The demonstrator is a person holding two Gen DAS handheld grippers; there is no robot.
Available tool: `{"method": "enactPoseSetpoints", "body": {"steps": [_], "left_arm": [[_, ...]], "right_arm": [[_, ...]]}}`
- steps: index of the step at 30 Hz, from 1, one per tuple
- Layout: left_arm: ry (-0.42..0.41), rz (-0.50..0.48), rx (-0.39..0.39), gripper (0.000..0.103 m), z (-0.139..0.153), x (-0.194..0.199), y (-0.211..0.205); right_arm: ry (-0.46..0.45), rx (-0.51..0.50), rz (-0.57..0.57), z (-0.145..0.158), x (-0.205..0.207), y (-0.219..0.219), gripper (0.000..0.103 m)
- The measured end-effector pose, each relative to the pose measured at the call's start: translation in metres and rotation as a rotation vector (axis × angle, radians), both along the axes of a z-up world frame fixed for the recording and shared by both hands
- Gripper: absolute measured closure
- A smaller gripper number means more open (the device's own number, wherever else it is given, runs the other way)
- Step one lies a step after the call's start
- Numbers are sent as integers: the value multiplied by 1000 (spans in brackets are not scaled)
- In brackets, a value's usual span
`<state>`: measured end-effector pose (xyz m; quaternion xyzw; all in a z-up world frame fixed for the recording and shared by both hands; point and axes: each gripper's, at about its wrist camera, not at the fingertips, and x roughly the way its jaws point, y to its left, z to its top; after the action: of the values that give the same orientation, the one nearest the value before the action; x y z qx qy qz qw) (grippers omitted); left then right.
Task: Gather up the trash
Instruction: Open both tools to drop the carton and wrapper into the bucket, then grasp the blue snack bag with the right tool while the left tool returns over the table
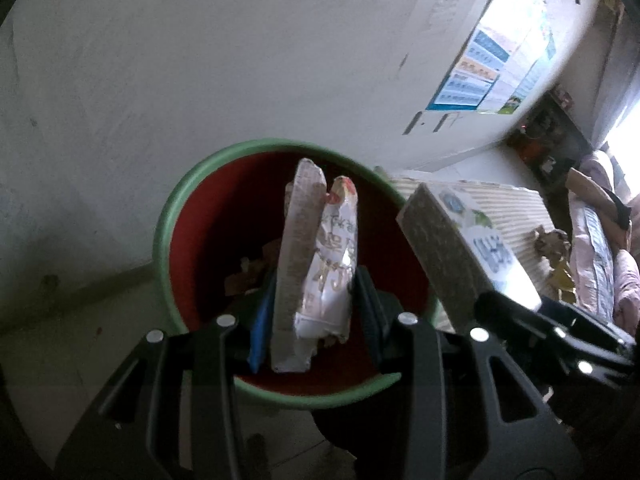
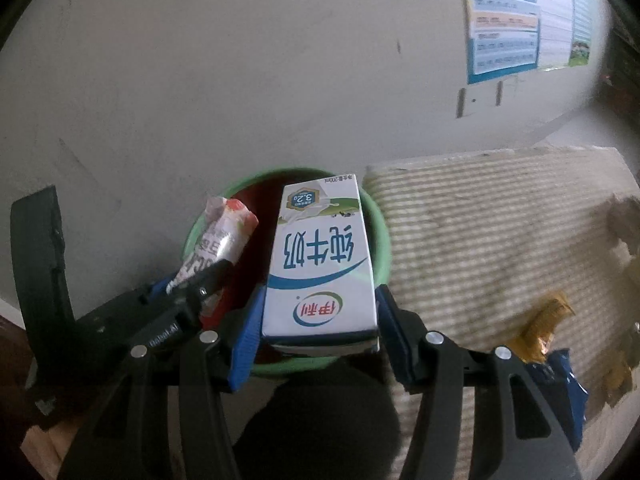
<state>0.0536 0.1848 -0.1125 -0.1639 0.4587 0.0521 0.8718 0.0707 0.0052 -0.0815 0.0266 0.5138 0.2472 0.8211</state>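
**Both pieces of trash held over the bin**

Bare grey wall fills the background, with a poster (image 2: 504, 20) high on the right and a corrugated cardboard sheet (image 2: 500, 240) lying beside the bin.

At the left gripper (image 1: 312, 312), the jaws are clamped on a crumpled snack wrapper (image 1: 320, 256), pinched near its lower end. Its long axis runs forward along the fingers, the free end pointing away from the camera, over the red inside of the green-rimmed bin (image 1: 168, 240). At the right gripper (image 2: 320, 332), the blue-padded jaws are closed on the two narrow sides of a milk carton (image 2: 320, 264). The carton's long axis also runs away from the camera, its printed face up, and its far end reaches over the bin (image 2: 380, 232) opening.

Outward from there, some scraps already lie at the bin's bottom. More wrappers, yellow (image 2: 548, 320) and blue (image 2: 568, 392), sit on the cardboard to the right.

The step in hand looks like the drop. To do it well, each item should sit fully inside the rim before its jaws part; the carton is near the right edge, so nudging it toward the centre seems wise. Tipping the far ends downward should help both slide clear of the pads.
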Motion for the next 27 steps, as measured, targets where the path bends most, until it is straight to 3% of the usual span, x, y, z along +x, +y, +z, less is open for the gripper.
{"method": "enactPoseSetpoints", "body": {"steps": [6, 12, 16, 22, 27], "left_arm": [[7, 14, 1, 65, -6, 4, 10], [9, 48, -5, 53, -8, 6, 17], [11, 61, -10, 51, -8, 6, 19], [6, 27, -7, 51, -2, 5, 5], [-8, -38, -1, 51, 6, 7, -24]], "right_arm": [[-2, -9, 20, -3, 7, 13, 50], [2, 3, 20, -5, 12, 15, 48], [-4, 17, 13, 0, 7, 10, 48], [-39, 20, -38, 12, -6, -24, 48], [-62, -64, -153, 5, -24, -91, 46]]}}
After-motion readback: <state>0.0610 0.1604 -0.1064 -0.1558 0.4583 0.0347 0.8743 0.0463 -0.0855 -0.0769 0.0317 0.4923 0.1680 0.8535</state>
